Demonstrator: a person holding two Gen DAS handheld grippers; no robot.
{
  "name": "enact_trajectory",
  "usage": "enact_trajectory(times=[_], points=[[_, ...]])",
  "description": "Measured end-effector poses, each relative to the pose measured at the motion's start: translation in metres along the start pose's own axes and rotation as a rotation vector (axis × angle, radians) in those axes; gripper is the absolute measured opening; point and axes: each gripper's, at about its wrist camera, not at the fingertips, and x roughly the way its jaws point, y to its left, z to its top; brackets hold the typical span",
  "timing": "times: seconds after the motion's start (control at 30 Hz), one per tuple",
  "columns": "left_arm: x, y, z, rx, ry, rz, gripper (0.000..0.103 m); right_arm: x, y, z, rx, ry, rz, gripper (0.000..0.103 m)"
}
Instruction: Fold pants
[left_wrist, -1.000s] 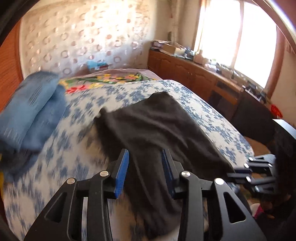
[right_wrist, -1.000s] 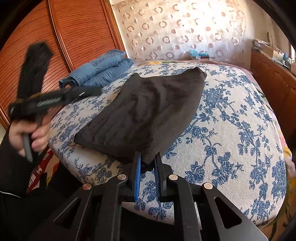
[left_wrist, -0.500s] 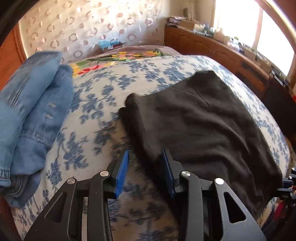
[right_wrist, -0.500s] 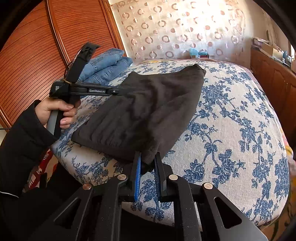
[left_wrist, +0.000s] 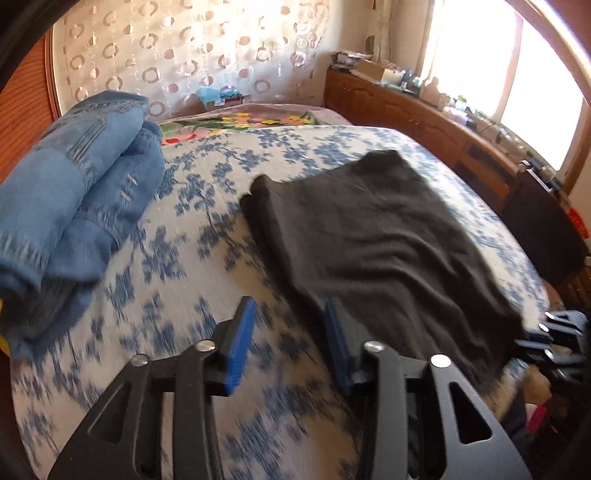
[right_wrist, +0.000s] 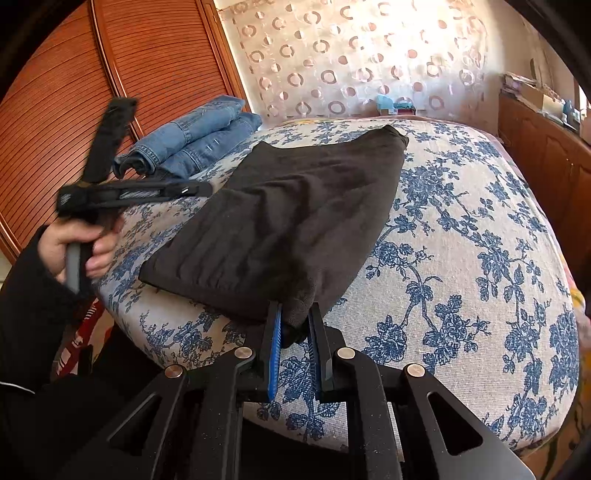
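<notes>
Black pants (left_wrist: 388, 240) lie folded flat on the bed's blue-flowered cover (left_wrist: 177, 258). My left gripper (left_wrist: 289, 306) hovers over the cover at the pants' left edge. Its jaws are opening with nothing between them, and the right finger overlaps the cloth's edge. In the right wrist view, a hand (right_wrist: 85, 243) holds that left gripper (right_wrist: 199, 189) beside the pants (right_wrist: 295, 206). My right gripper (right_wrist: 295, 308) is shut on the pants' near corner, at the edge of the bed (right_wrist: 461, 258). It also shows at the right edge of the left wrist view (left_wrist: 554, 332).
Folded blue jeans (left_wrist: 74, 192) (right_wrist: 192, 136) lie at the bed's left side. Ribbed wooden wardrobe doors (right_wrist: 74, 92) stand behind them. A long wooden cabinet (left_wrist: 424, 114) with clutter runs under the window, and a dark chair (left_wrist: 543, 229) stands by the bed's right side.
The left gripper has swung from over the pants to their left edge and sunk toward the bed, and its jaws have widened. The right gripper has kept still on the corner.
</notes>
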Motion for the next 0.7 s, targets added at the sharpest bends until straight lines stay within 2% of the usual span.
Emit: enact_trajectory(times=[0.07,0.3,0.5,0.63,0.7], points=[[-0.01,-0.005,-0.01,-0.003,-0.013,-0.014,0.062,0.001,-0.001,0.0,0.002,0.002,-0.001,0.013],[-0.033,-0.021,-0.047,-0.039,-0.026,-0.055,0.062,0.0,0.0,-0.001,0.002,0.003,-0.003,0.013],[-0.036,-0.041,-0.063,-0.01,0.001,-0.089,0.062,0.0,0.0,-0.001,0.001,0.003,-0.003,0.013],[-0.034,-0.05,-0.067,0.011,0.016,-0.087,0.053,-0.001,0.0,-0.001,0.001,0.003,-0.005,0.013],[-0.032,-0.051,-0.069,0.002,0.026,-0.091,0.043,-0.002,0.0,-0.001,-0.003,0.003,-0.006,0.013]])
